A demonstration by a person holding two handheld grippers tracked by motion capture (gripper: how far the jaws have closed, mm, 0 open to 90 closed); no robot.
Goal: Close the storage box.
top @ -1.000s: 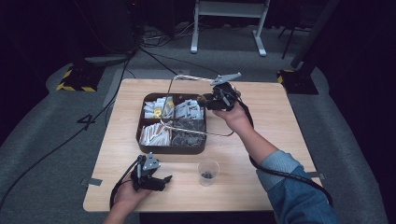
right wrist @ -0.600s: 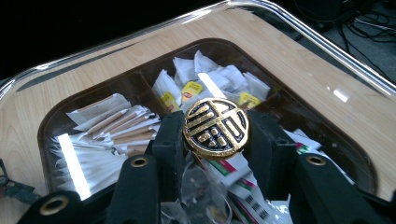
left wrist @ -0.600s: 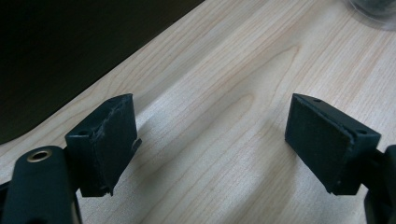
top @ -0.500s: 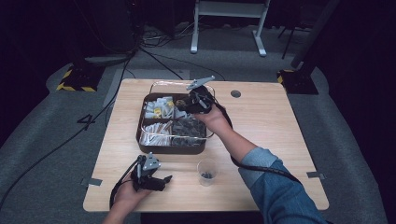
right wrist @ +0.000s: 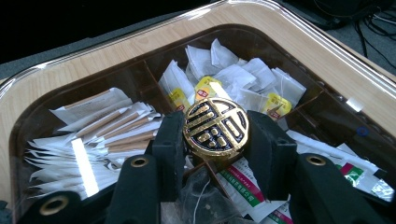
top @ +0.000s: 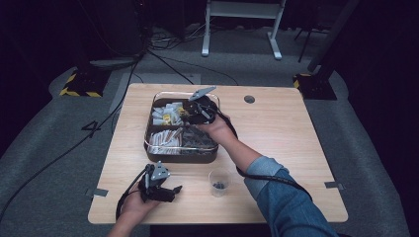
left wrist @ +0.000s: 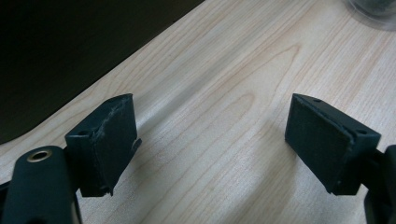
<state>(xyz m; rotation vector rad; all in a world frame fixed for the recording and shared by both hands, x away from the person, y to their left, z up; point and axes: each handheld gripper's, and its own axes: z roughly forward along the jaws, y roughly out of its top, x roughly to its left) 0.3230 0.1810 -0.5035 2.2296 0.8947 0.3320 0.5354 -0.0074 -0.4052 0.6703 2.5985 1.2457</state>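
A dark brown box (top: pixel 181 157) with several compartments holds tea bags (right wrist: pixel 243 77), paper sticks (right wrist: pixel 109 123) and sachets. A clear lid (right wrist: pixel 327 56) covers it, with a round gold and black knob (right wrist: pixel 215 126) at its middle. My right gripper (right wrist: pixel 215 137) is shut on that knob, one pad on each side, and stands over the box's far half (top: pixel 193 110). Whether the lid sits fully down I cannot tell. My left gripper (top: pixel 170 189) rests near the table's front left edge, open (left wrist: pixel 210 135) over bare wood with nothing between its pads.
A small clear plastic cup (top: pixel 218 181) with something dark in it stands in front of the box, right of the left gripper; its rim shows in the left gripper view (left wrist: pixel 373 9). A cable hole (top: pixel 249 98) lies at the table's back right. Cables trail from both grippers.
My right hand has carried the lid by its knob leftward and down, from the box's right side to over the box. The left gripper has not moved.
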